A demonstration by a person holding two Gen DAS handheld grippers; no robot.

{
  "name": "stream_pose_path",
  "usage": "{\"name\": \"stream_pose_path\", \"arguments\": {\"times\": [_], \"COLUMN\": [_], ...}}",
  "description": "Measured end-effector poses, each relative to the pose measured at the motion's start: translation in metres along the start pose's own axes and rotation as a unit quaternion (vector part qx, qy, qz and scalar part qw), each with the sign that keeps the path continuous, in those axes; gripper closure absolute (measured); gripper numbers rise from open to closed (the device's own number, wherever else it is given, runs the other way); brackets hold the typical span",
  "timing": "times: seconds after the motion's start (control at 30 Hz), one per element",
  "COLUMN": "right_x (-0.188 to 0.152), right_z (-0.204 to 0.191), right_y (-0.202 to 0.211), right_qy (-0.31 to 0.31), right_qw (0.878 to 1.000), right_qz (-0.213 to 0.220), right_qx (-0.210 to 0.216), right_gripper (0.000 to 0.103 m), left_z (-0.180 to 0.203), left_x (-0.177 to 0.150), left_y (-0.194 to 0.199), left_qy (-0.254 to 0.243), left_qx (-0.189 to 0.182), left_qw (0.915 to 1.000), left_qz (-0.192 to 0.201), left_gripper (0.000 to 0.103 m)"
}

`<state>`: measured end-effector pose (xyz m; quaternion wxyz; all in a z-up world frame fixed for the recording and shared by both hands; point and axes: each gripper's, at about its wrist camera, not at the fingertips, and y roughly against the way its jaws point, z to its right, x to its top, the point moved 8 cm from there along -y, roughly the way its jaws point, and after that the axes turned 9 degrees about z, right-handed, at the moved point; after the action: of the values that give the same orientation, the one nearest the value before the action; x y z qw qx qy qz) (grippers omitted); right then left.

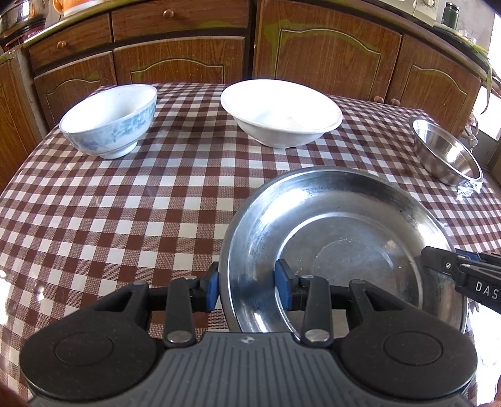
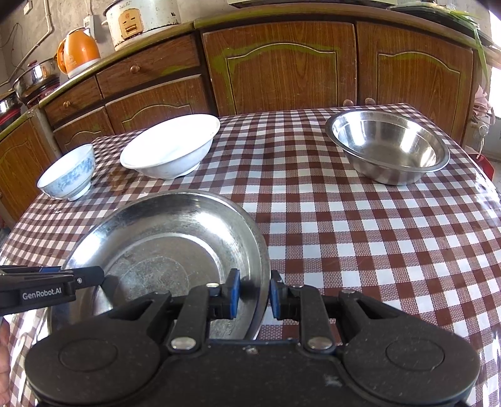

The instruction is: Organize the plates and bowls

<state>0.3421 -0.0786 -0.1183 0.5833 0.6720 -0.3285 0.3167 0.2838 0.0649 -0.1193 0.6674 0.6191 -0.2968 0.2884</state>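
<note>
A wide, shallow steel plate (image 1: 344,225) (image 2: 162,231) sits low at the near side of the checked table (image 1: 125,203) (image 2: 344,234). My left gripper (image 1: 247,286) is shut on the plate's left rim, one blue pad outside and one inside. My right gripper (image 2: 255,294) is shut on the opposite rim in the same way. Each gripper's tip also shows in the other view: the right gripper (image 1: 438,266) and the left gripper (image 2: 94,278). Further back stand a blue-patterned white bowl (image 1: 109,122) (image 2: 67,175), a wide white bowl (image 1: 281,112) (image 2: 170,147) and a steel bowl (image 1: 444,153) (image 2: 388,147).
Brown wooden cabinets (image 2: 281,69) run close behind the table. The counter above them holds a rice cooker (image 2: 141,22), an orange kettle (image 2: 80,51) and a steel pot (image 2: 34,78). Open tablecloth lies between the bowls and the plate.
</note>
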Motion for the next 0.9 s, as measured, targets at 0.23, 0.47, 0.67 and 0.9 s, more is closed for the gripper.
{"name": "stream_pose_path", "arguments": {"times": [0.23,0.47,0.67,0.9], "right_x": [0.01,0.021,0.034,0.052], "right_z": [0.006,0.01,0.012,0.026], "right_y": [0.016,0.049,0.082,0.12], "right_qy": [0.016,0.014,0.021,0.015], "right_qw": [0.999,0.998,0.997,0.996], "right_qz": [0.029,0.051,0.065,0.081], "right_qx": [-0.018,-0.024,-0.02,-0.022], "right_gripper": [0.062,0.045,0.028,0.024], "left_z": [-0.011,-0.007,0.017,0.056], "left_x": [0.005,0.015,0.019,0.036], "left_y": [0.013,0.046,0.072,0.097], "left_qy": [0.007,0.021,0.025,0.011], "left_qx": [0.026,0.033,0.017,-0.017], "left_qw": [0.9995,0.9987,0.9988,0.9982], "left_qz": [0.014,0.033,0.039,0.056], "left_gripper": [0.052,0.022,0.011,0.008]}}
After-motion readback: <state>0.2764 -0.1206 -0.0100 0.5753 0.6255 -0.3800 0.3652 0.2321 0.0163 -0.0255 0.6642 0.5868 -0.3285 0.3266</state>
